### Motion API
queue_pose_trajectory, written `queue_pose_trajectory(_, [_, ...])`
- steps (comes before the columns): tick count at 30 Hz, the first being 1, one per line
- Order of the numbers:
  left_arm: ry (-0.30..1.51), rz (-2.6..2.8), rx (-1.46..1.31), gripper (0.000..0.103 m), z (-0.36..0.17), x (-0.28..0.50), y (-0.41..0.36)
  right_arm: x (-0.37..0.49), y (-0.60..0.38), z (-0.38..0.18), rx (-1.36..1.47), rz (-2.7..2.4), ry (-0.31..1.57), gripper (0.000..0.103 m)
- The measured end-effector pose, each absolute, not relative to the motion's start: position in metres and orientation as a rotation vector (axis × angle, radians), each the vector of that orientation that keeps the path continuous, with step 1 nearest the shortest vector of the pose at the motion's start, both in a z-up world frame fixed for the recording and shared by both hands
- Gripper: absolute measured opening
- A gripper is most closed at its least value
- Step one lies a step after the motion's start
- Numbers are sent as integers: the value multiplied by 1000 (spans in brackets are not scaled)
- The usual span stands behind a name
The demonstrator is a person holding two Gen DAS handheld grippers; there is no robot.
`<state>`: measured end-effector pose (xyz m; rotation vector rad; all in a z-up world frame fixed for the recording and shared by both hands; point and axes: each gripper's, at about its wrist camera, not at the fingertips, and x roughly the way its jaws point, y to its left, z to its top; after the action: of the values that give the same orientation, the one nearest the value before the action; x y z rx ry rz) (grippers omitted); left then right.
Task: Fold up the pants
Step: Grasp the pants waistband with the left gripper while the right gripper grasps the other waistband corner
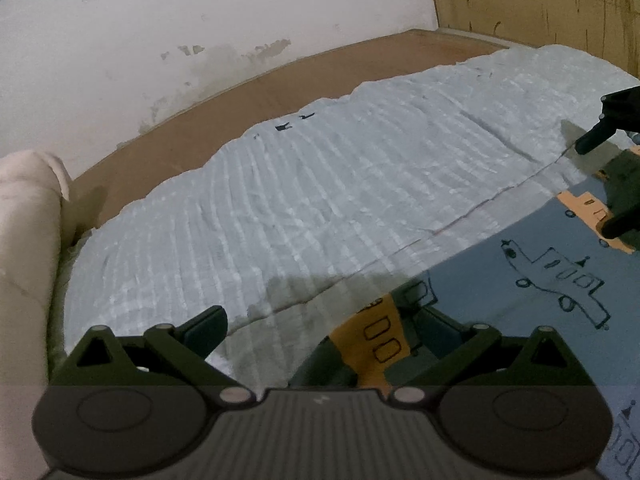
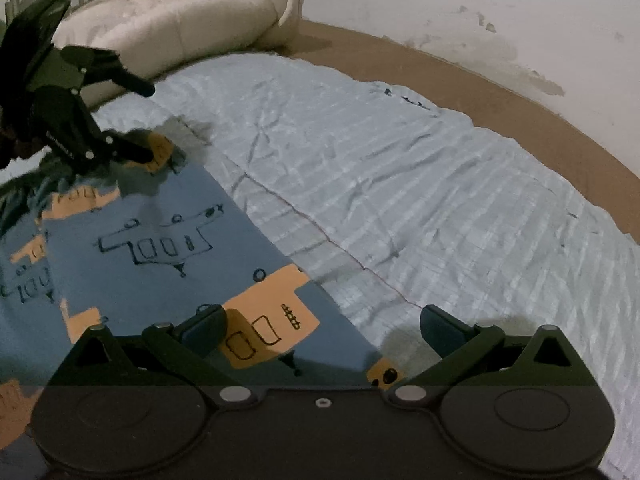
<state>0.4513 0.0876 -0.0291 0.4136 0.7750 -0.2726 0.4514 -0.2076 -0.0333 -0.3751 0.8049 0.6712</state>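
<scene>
From the left wrist, the left tool (image 1: 320,336) is seen spread wide at one corner of the pants (image 1: 520,280), laid flat on the bed (image 1: 320,184). From the right wrist, the right tool (image 2: 324,332) gapes wide over another corner; folding is judged barely begun.

Left wrist: low, close, faced across pale sheet (image 1: 320,200) toward wall (image 1: 160,40).
Right wrist: same, toward pillow (image 2: 180,20).
Shared: pants (image 1: 540,280) edge.
</scene>
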Motion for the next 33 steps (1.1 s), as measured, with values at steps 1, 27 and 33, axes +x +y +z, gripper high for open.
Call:
queue_pose_trajectory(1, [777,-275,410,102,-29,452,88,452,-207,-34,-375,672,805,102])
queue_pose_trajectory(27, [979,-354,293,13,-39,471,93,468,-212,-36,-299,777,944,48])
queue_pose_trajectory(33, [936,-325,297,1,-32,464,94,456,-209,-32,-382,744,929,6])
